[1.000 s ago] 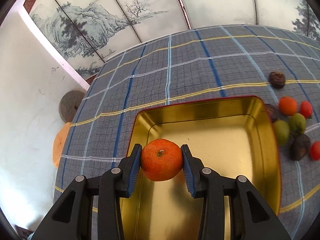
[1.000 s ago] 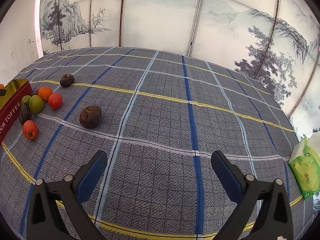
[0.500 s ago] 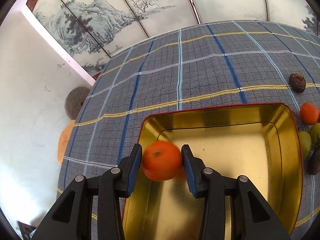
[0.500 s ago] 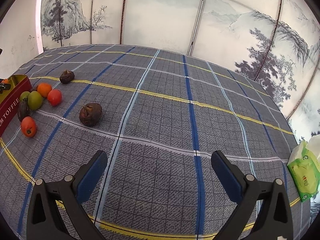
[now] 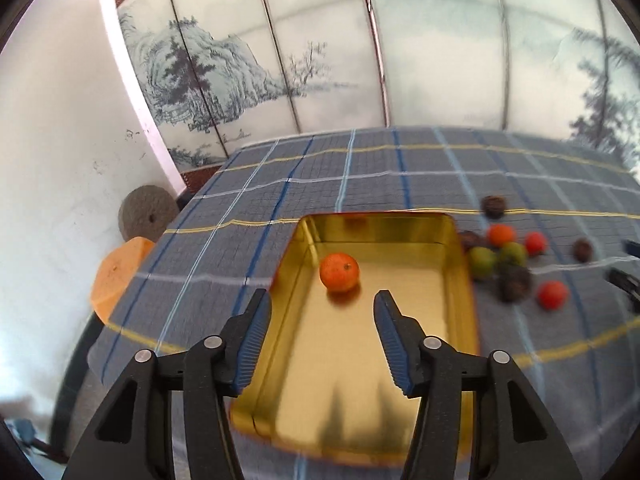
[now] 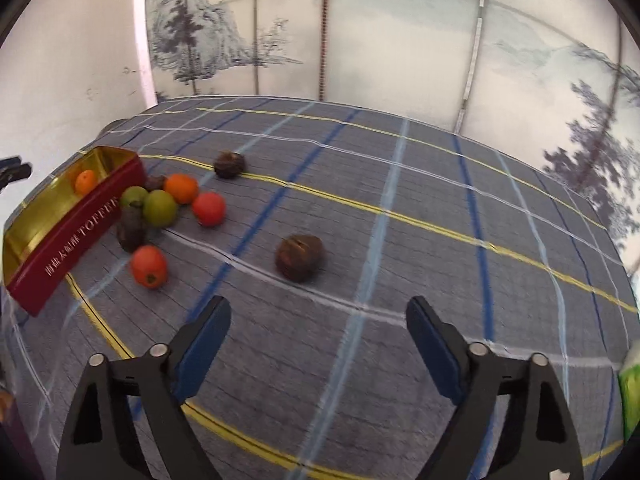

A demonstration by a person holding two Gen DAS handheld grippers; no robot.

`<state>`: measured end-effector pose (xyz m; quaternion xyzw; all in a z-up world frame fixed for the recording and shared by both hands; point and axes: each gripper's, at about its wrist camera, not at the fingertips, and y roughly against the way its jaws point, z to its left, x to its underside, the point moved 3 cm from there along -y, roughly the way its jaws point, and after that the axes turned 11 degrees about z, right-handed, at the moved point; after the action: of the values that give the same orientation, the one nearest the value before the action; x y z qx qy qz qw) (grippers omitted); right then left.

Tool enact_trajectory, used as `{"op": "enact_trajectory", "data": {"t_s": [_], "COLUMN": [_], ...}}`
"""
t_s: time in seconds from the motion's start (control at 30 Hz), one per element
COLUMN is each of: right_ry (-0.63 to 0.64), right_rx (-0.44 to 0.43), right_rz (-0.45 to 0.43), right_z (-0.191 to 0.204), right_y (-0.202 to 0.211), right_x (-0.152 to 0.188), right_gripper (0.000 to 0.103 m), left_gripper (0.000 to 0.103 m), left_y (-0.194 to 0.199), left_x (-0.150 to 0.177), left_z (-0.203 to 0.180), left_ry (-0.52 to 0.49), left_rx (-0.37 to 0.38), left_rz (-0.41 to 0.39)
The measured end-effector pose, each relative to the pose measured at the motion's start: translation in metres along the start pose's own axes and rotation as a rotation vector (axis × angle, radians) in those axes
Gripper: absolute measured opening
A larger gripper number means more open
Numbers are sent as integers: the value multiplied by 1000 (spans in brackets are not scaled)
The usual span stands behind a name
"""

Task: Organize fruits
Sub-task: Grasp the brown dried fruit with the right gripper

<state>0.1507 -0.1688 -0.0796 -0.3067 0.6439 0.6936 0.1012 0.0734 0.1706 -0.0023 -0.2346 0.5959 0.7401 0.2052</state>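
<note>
Jaws on my left gripper are spread wide with nothing between them, hanging over the near end of the gold tin. My right gripper is the same story, jaws wide and empty, hovering above the plaid table with nothing in reach yet.

So progress-wise: one down. A single orange mandarin sits on the tin floor toward the far left corner, clear of my jaws, and it's the only thing in there as far as I can see.

Everything else is out on the cloth. Right beside the tin's red wall there's a little huddle: two green fruits, an orange one, a red one, a dark wrinkly one pressed up against the greens, and another dark one tucked behind them that I can barely see. A second red one sits just in front of that huddle. Then two brown shrivelled ones are loners: one out in the open nearest my right jaws, one further back on the yellow stripe.

I'd call it barely started, roughly nine pieces to go. That near brown loner looks like the easy pick for my right side; the huddle will be fiddlier since they're touching.
</note>
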Motion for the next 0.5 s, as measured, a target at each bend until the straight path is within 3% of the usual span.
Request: {"op": "enact_trajectory", "data": {"t_s": [0.07,0.3,0.33,0.37,0.43,0.5], "right_ry": [6,-15,-18,-27,-43,-57], "right_rx": [2,9,10,-5,-2,-12], "right_rz": [18,106,128,127,119,128], "right_z": [1,-8,-10,-11,-13,-13], "right_y": [-8,-42,-48,-50,-47,-41], "right_x": [-9,-20,-19,-19,-19,-18], "right_gripper": [82,66,56,53,28,28], "left_gripper": [59,61,61,61,62,62], "left_y": [16,41,41,41,41,41], "left_x": [17,62,64,66,66,67], "left_z": [0,18,21,24,26,29], "left_ry": [15,102,105,107,114,123], "left_rx": [1,23,20,11,-4,2], "left_rz": [-12,15,20,23,25,25]}}
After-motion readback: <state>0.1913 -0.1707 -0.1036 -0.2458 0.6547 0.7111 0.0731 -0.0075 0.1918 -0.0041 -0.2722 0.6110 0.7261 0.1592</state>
